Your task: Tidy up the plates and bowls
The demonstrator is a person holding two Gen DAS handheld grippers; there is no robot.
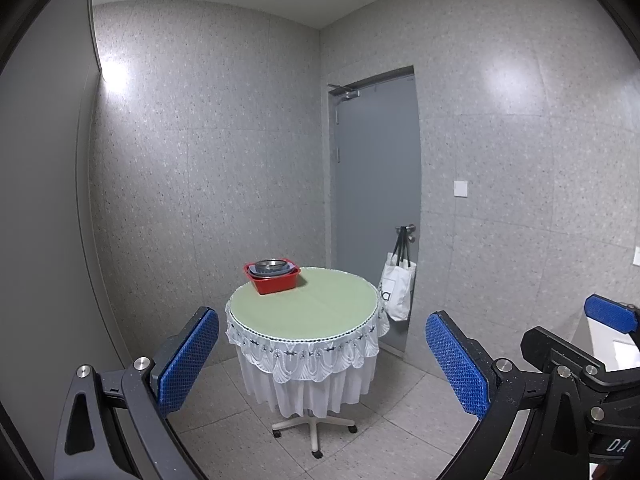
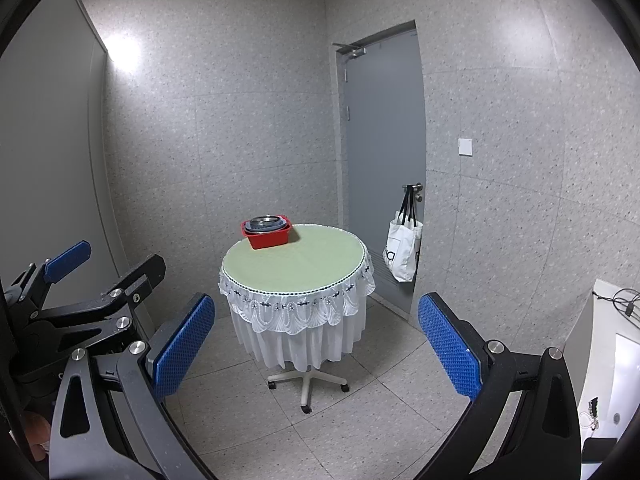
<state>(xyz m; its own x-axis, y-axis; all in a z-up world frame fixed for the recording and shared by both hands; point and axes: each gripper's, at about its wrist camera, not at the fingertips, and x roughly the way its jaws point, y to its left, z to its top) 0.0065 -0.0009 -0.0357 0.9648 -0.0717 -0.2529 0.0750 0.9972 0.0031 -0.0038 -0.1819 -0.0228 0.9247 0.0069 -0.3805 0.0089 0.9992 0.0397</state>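
A red square basin (image 1: 273, 279) sits at the far left edge of a round table (image 1: 316, 308) with a green top and white lace skirt. Inside it lie nested grey dishes with a metal bowl (image 1: 268, 266) on top. The basin (image 2: 266, 234) and table (image 2: 304, 264) also show in the right wrist view. My left gripper (image 1: 320, 356) is open and empty, well back from the table. My right gripper (image 2: 316, 344) is open and empty, also well back. Each gripper shows at the edge of the other's view.
A grey door (image 1: 376, 200) stands behind the table, with a white tote bag (image 1: 396, 292) hung on its handle. A white counter (image 2: 612, 360) with cables lies at the right. The table stands on a wheeled base (image 2: 306, 384) on a tiled floor.
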